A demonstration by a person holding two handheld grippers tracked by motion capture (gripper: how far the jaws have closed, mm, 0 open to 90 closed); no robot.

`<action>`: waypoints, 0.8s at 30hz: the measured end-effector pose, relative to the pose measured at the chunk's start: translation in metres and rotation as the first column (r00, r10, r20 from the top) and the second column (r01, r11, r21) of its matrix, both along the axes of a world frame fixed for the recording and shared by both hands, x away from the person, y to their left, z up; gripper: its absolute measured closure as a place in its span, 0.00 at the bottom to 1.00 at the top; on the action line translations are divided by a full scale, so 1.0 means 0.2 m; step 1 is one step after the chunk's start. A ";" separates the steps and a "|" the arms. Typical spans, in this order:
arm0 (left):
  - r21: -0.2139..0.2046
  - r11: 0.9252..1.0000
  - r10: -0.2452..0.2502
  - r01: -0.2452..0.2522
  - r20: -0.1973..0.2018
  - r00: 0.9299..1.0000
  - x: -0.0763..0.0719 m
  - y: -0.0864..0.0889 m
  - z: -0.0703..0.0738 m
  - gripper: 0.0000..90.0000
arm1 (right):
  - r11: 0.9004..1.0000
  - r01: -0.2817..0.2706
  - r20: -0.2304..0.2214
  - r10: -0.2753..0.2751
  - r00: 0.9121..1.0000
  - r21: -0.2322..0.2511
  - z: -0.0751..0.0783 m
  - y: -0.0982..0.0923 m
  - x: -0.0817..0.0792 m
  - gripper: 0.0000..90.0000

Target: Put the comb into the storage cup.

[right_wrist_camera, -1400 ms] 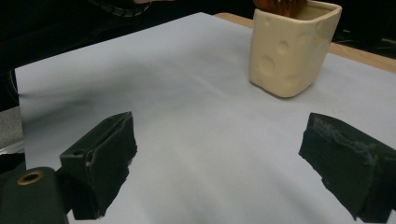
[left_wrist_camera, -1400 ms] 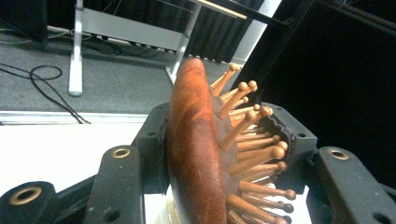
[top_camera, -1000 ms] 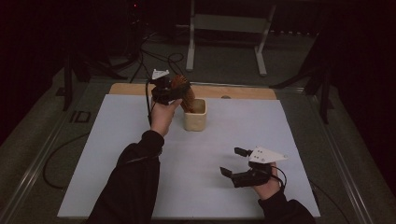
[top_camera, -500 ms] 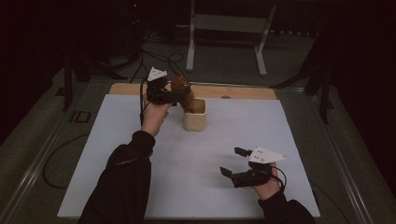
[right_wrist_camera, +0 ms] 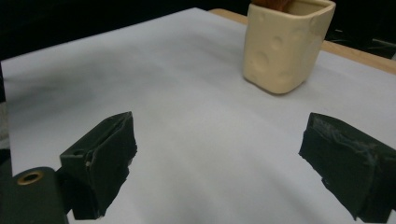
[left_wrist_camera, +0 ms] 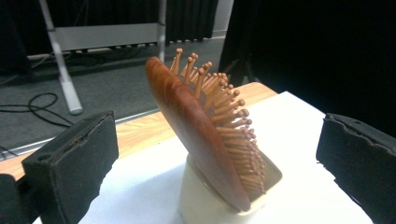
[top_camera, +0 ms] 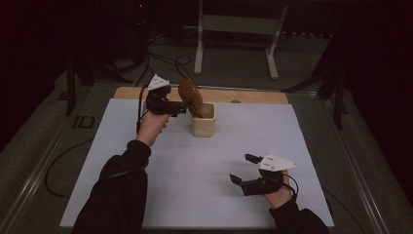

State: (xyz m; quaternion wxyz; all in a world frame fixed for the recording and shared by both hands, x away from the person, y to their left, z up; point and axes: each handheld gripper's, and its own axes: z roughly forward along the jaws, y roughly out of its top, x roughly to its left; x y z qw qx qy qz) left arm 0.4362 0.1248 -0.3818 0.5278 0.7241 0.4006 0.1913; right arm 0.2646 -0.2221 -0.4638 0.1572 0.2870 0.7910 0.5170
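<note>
The right gripper (top_camera: 244, 169), nearest the person, rests low over the white table sheet (top_camera: 160, 195) with its jaws spread and empty. Farther off, the left gripper (left_wrist_camera: 219, 154) is raised with its jaws spread wide on either side of the reddish-brown wooden paddle hairbrush (left_wrist_camera: 205, 126), touching nothing. The hairbrush stands tilted, handle down, in the cream cheese-patterned ceramic cup (right_wrist_camera: 285, 44); it looks rigid, light and smooth-backed, so grip the head across its edges. The handle is hidden inside the cup, which looks breakable and liable to tip.
</note>
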 end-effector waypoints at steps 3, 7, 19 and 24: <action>0.000 1.000 -0.014 0.014 -0.006 1.000 -0.02 0.03 0.01 0.00 | 1.000 -0.006 0.001 0.006 1.000 -0.002 0.00 0.00 0.00 0.11; 0.036 0.999 -0.041 0.041 0.009 0.999 -0.05 0.06 0.00 0.00 | 1.000 0.000 -0.009 0.000 1.000 0.000 0.00 -0.01 0.00 0.11; 0.056 0.990 -0.131 0.131 0.002 0.991 -0.16 0.13 -0.03 0.00 | 1.000 0.020 -0.001 -0.020 1.000 0.002 -0.01 -0.05 -0.01 0.11; 0.064 0.985 -0.164 0.163 0.013 0.986 -0.21 0.15 -0.03 0.00 | 0.999 0.032 0.000 -0.032 0.999 -0.004 -0.01 -0.06 0.00 0.11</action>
